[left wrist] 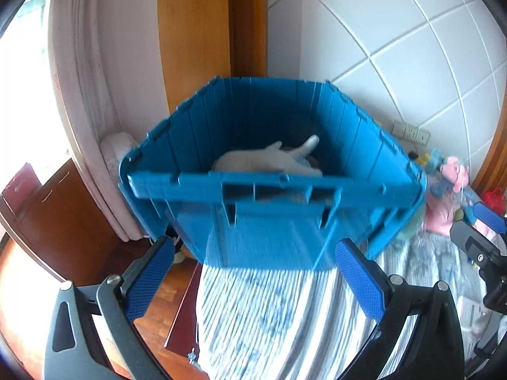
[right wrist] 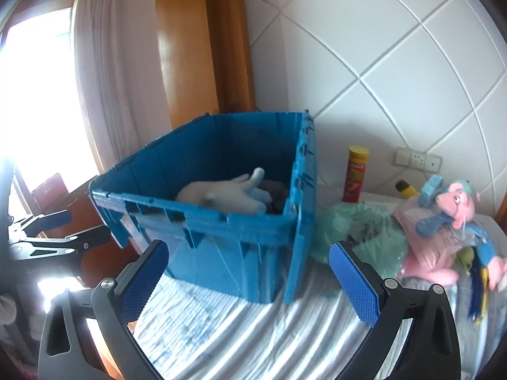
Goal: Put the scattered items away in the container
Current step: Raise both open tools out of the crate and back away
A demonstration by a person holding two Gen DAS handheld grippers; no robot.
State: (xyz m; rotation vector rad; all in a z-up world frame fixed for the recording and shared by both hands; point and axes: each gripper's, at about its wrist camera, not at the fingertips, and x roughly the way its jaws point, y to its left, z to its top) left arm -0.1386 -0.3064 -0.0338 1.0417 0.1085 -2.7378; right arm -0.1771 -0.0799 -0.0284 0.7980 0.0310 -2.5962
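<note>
one blue container (left wrist: 269, 221) stands on a bed (left wrist: 269, 316) with a striped blue-and-white cover, at the bed's left edge near the corner of the room. its top is open. inside lies one white plush item (left wrist: 272, 160) on top of some darker items that cannot be identified.

left tool (left wrist: 253, 278): both blue pads spread wide, nothing between them. it hangs in front of the container's near wall, clear of the rim. the left pad sits over the wooden floor (left wrist: 152, 310) beside the bed edge; the right pad sits over the bed cover.

right tool (right wrist: 250, 278): pads likewise spread wide and empty, positioned at the container's near right corner, over the bed cover. open bed surface lies between the tool and the container.

remaining items on the bed, to the right of the container, against the padded white wall (right wrist: 396, 63):
- one green plastic bag (right wrist: 358, 234), just beside the container's right wall.
- one pink plush toy (right wrist: 443, 237) with blue parts, beside the bag.
- one red tube can (right wrist: 355, 174) with a yellow lid, upright, behind the bag.

smaller items near the pink toy are too blurred to count.

to the left of the container: one curtain (right wrist: 104, 95), one wooden cabinet (left wrist: 57, 221).
</note>
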